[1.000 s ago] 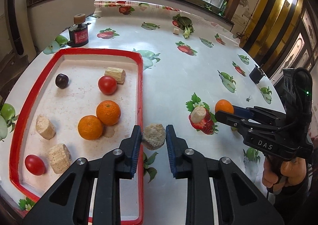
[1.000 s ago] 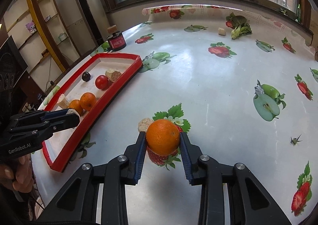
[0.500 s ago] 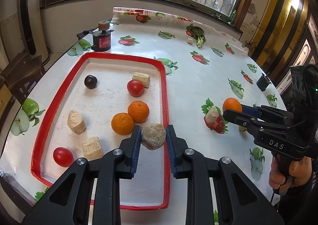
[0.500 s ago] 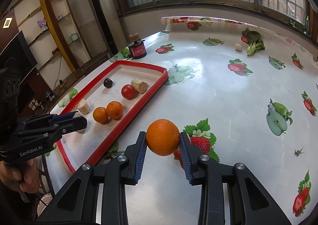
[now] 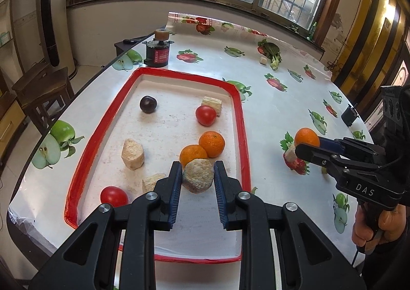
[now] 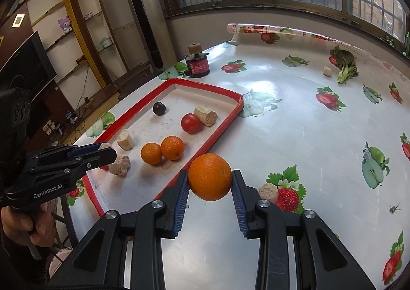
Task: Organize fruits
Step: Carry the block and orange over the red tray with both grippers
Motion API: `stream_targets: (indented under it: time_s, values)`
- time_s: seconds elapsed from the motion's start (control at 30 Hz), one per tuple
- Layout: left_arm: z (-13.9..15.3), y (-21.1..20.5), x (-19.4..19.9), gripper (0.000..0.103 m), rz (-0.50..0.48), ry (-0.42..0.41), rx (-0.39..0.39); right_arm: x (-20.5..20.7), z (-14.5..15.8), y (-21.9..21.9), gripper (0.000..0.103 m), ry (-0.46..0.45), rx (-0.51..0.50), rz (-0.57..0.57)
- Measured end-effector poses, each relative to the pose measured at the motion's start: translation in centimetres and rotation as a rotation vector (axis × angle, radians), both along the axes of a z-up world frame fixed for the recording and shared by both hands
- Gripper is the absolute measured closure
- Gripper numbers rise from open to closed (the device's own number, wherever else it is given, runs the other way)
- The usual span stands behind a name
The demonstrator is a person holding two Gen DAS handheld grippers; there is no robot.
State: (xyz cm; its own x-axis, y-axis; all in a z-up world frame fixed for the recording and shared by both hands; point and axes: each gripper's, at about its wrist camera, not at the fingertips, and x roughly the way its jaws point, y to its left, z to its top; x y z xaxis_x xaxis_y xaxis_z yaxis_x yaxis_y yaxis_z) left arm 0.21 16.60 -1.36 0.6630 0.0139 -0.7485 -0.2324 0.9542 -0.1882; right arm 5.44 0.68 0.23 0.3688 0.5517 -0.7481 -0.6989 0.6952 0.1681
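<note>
Tray of white plastic with a red rim [image 5: 238, 121] lies under my left gripper [image 5: 197, 182], clamped on a pale, rough round chunk [image 5: 197, 178] above two oranges; dropped there, it could knock them rolling. My right gripper [image 6: 209, 185] pinches a round orange [image 6: 209, 176] outside the rim, which it might clip.

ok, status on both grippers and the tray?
Left gripper shut on beige chunk, above red tray. Right gripper shut on orange, just outside tray rim. Two oranges sit under the left gripper's drop spot.
</note>
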Motion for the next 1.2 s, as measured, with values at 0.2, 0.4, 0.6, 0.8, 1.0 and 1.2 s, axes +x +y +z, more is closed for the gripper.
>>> stream_targets:
  time_s: [0.2,0.4,0.6,0.8,1.0,1.2]
  values:
    - [-0.1,1.3,-0.6,0.080,0.026,-0.002,-0.005,-0.1,0.1,1.1,0.069,-0.002,-0.005,0.016]
    - [-0.3,3.2,-1.0,0.081,0.064,-0.002,-0.018,0.2,-0.2,2.2,0.069,0.008,-0.010,0.025]
    - [-0.5,4.9,-0.9,0.080,0.098,0.002,-0.033,0.8,-0.9,3.5,0.069,0.030,-0.004,0.040]
    - [-0.8,6.0,0.3,0.080,0.113,0.013,-0.043,1.7,-1.6,4.8,0.069,0.043,-0.008,0.053]
    - [-1.0,6.8,2.3,0.080,0.115,0.026,-0.053,3.6,-2.2,6.1,0.069,0.060,-0.013,0.053]
    - [-1.6,7.1,5.0,0.081,0.100,0.044,-0.076,7.1,-2.4,8.0,0.069,0.059,-0.010,0.024]
